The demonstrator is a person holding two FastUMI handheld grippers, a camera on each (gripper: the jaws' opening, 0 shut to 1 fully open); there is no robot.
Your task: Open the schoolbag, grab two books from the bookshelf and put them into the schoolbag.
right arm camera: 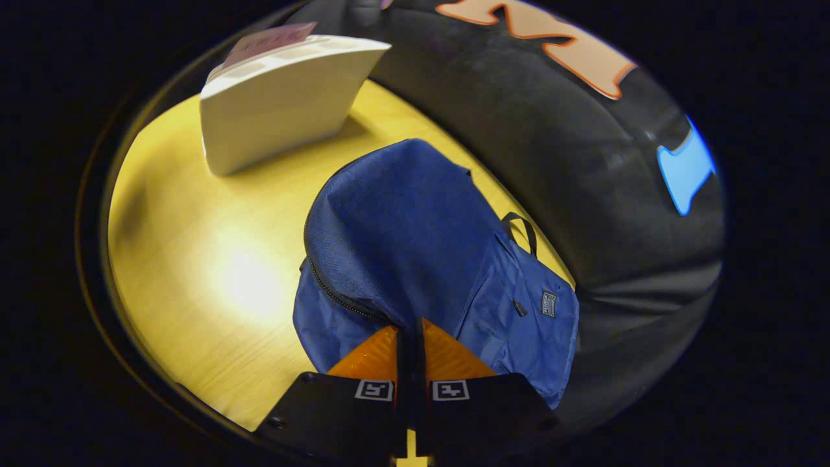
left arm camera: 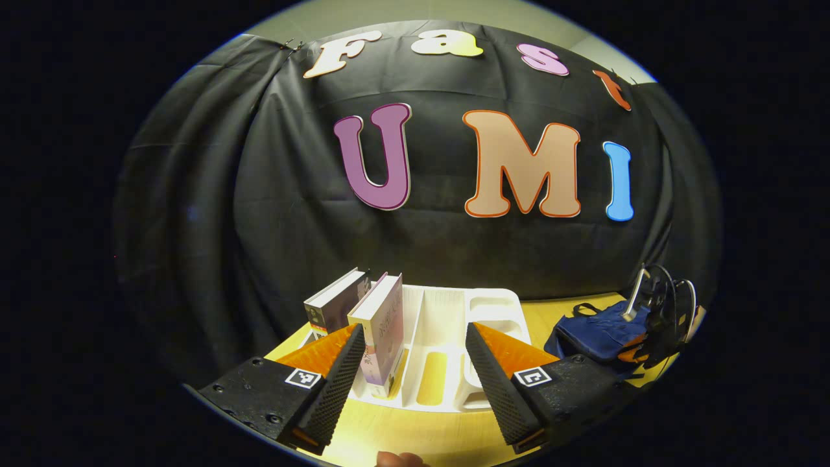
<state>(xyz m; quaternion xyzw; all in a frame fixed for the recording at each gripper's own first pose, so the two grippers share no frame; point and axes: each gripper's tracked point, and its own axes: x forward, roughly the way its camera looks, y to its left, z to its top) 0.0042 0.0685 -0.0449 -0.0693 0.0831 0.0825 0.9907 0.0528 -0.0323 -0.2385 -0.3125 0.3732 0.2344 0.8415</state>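
A: Where are the books?
B: Two books (left arm camera: pixel 363 311) stand up in the white bookshelf (left arm camera: pixel 447 324) on the yellow surface (right arm camera: pixel 194 272). The left gripper (left arm camera: pixel 410 363) is wide apart, just in front of them, holding nothing.

A: And the schoolbag?
B: The blue schoolbag (right arm camera: pixel 415 246) lies on the surface beside the bookshelf. Its zipper (right arm camera: pixel 337 295) looks zipped up. The right gripper (right arm camera: pixel 410 344) is squeezed together at the bag's edge. I cannot tell if it pinches anything.

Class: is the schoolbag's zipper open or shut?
Looks shut: the schoolbag shows its zipper line with no gap visible.
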